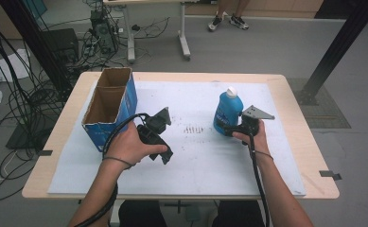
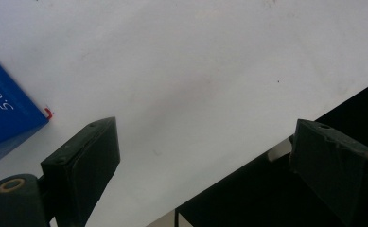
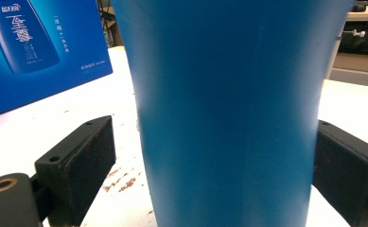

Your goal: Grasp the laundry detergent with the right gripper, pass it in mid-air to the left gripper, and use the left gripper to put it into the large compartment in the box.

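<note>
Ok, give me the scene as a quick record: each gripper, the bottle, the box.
right gripper: jaws open around the bottle's base, gap visible on one side
blue plastic bottle with white cap: upright on white mat
left gripper: open, empty, over mat
blue open-topped cardboard box: upright, mat's left edge, interior looks empty

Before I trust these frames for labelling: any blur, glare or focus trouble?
High view: evenly lit, soft overall, no hard shadows. Right gripper view: the blue bottle sits so close it looks soft, with a pale sheen down its left side. Left gripper view: white sheet bright and featureless, fingers dark.
</note>
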Demonstrator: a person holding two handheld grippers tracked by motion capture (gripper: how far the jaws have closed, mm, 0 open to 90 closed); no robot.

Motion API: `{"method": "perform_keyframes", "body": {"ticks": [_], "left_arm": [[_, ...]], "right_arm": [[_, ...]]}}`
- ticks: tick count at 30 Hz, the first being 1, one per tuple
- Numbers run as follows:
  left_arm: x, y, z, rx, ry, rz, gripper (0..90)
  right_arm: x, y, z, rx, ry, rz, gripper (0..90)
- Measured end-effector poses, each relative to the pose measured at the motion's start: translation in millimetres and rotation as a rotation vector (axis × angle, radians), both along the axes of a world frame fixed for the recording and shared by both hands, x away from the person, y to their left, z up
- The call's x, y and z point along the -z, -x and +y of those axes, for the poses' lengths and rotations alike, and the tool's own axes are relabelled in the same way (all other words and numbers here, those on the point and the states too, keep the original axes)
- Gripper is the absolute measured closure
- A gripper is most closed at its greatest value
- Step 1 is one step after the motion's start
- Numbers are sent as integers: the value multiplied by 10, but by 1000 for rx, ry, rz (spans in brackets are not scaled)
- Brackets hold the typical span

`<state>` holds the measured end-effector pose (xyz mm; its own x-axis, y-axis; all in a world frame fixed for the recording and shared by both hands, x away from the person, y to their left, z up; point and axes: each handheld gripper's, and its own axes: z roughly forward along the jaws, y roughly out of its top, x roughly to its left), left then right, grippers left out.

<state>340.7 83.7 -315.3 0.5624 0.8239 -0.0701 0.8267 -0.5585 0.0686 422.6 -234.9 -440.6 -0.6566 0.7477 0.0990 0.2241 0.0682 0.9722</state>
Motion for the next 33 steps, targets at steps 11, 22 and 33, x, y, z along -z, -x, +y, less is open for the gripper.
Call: {"method": "perform_keyframes", "body": {"ticks": [11,22,33], "left_arm": [[-2,6,5,0,0,-1,95],[-2,15,-2,0,-1,-1,95],[-12,20,11,0,-3,-3,95]], "right_arm": [[-1,6,1,5,-1,3,68],[-6,11,0,10,0,0,60],[-11,12,11,-2,-7,-7,42]]}}
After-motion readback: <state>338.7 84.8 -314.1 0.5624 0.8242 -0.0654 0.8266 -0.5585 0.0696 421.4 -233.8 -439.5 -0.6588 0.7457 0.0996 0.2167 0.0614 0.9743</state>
